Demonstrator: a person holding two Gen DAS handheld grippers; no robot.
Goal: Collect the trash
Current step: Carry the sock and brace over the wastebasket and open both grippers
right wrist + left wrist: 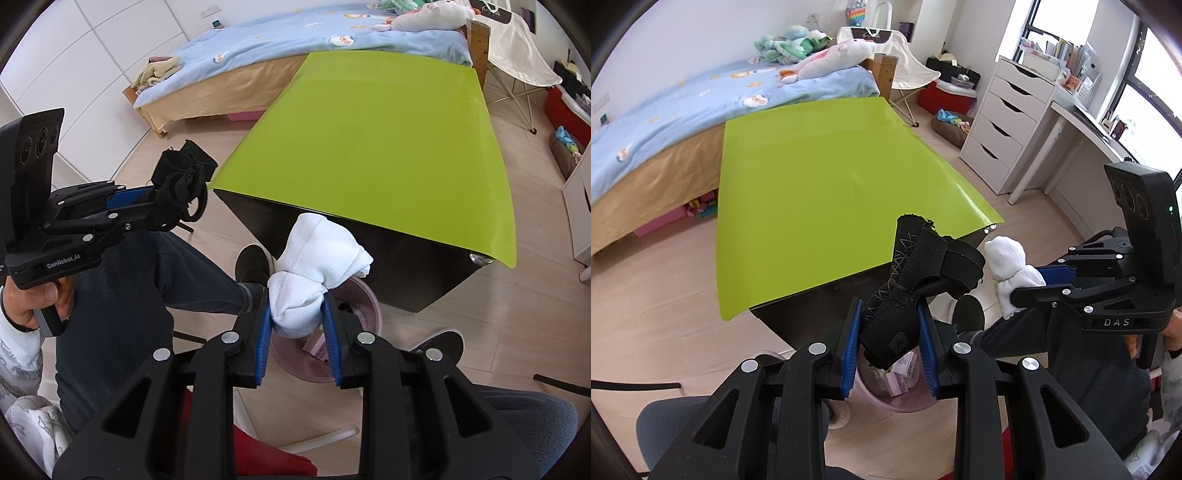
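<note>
Both my claws held off the tabletop's [812, 177] near edge, over pink bin [365, 295]. Left claw [890, 328] clamps black strap [923, 266]; right claw [297, 317] clamps white sock [317, 254].

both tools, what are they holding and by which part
Left tool grips the black strap by its lower end; right tool grips the white cloth by its bunched lower end.

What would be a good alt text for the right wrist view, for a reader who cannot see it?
The right hand-held gripper grips a knotted white cloth above a pink trash bin on the floor. To the left, the left hand-held gripper holds a black strap bundle; behind them is a green-topped table.
</note>
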